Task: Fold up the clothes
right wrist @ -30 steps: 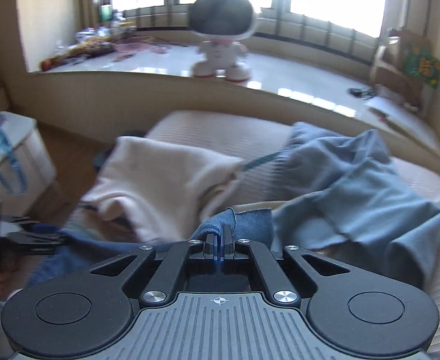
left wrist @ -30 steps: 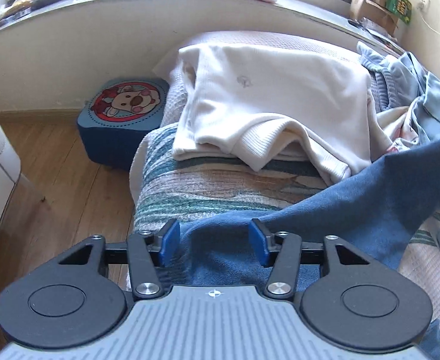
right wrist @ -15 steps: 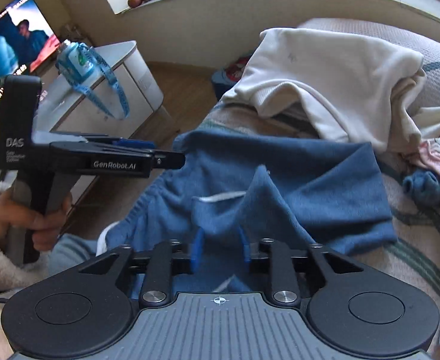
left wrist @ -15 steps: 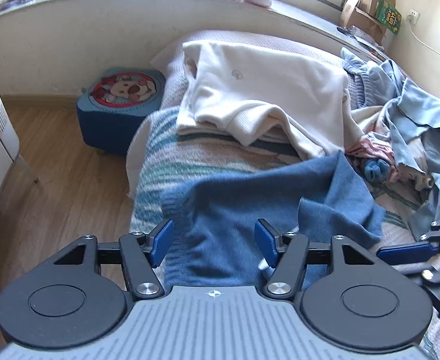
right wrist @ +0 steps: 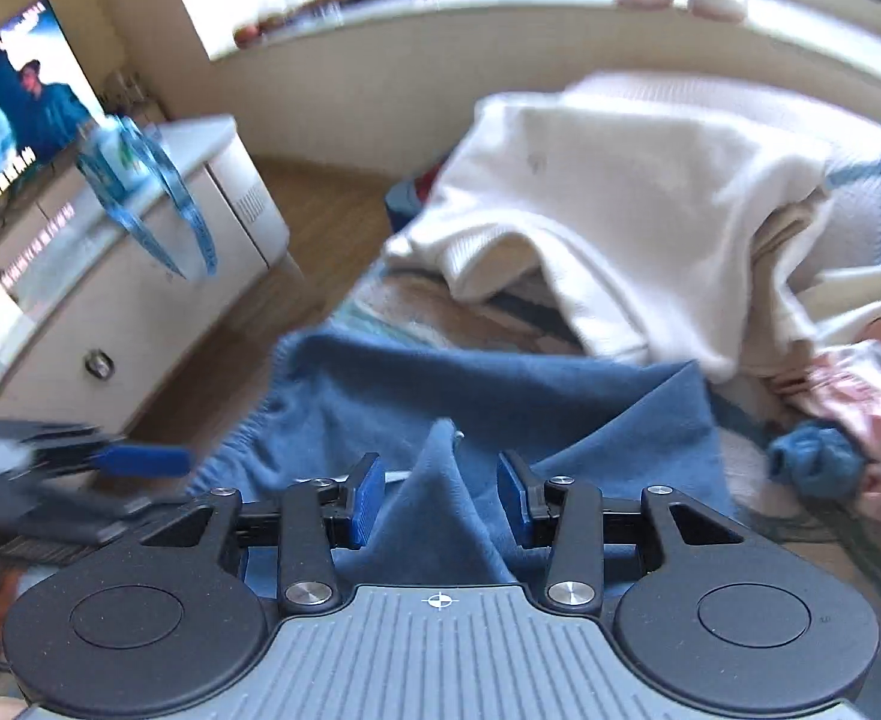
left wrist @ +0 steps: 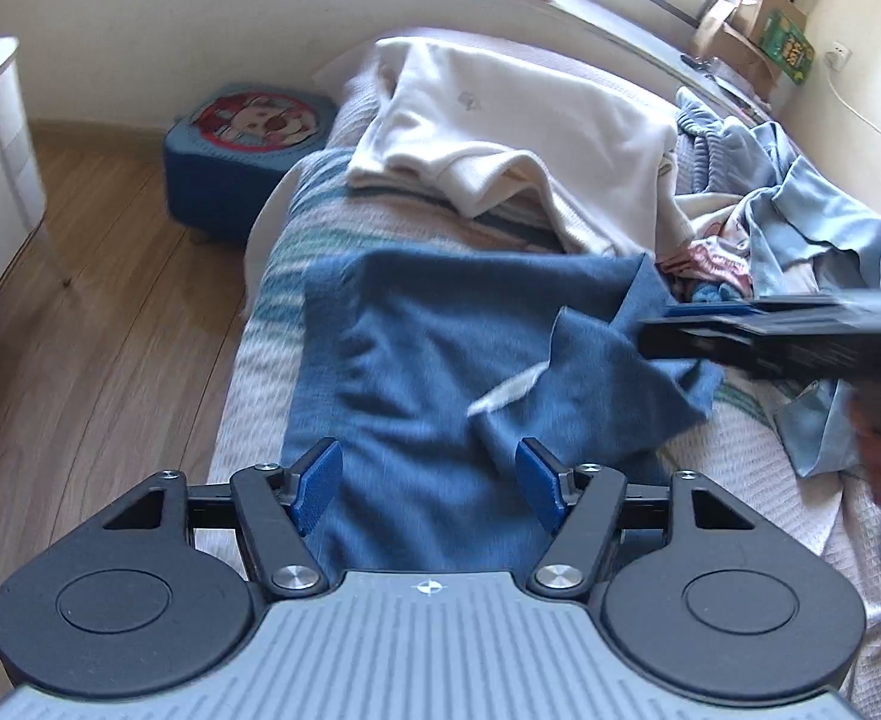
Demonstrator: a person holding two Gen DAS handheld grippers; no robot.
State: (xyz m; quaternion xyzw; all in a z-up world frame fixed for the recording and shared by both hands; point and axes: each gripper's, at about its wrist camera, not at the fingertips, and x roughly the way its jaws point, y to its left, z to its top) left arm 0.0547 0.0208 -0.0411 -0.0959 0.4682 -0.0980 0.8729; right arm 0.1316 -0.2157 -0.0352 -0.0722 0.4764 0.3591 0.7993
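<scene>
A blue garment (left wrist: 440, 372) lies spread across the striped bed cover (left wrist: 272, 276), where a second ago it hung lifted between both tools. The left gripper (left wrist: 428, 492) hovers over its near end with jaws spread and nothing pinched; they have just been opening further. The right gripper (right wrist: 437, 495), pressed tight on a fold of the cloth a second ago, now stands parted, its pads either side of a raised peak of the blue fabric without pressing it. In the left wrist view the right gripper (left wrist: 704, 318) reaches in, blurred, over the garment's far corner. Behind lies a cream sweater (left wrist: 518, 132), unchanged, beside a heap of pale blue and pink clothes (left wrist: 788, 228).
</scene>
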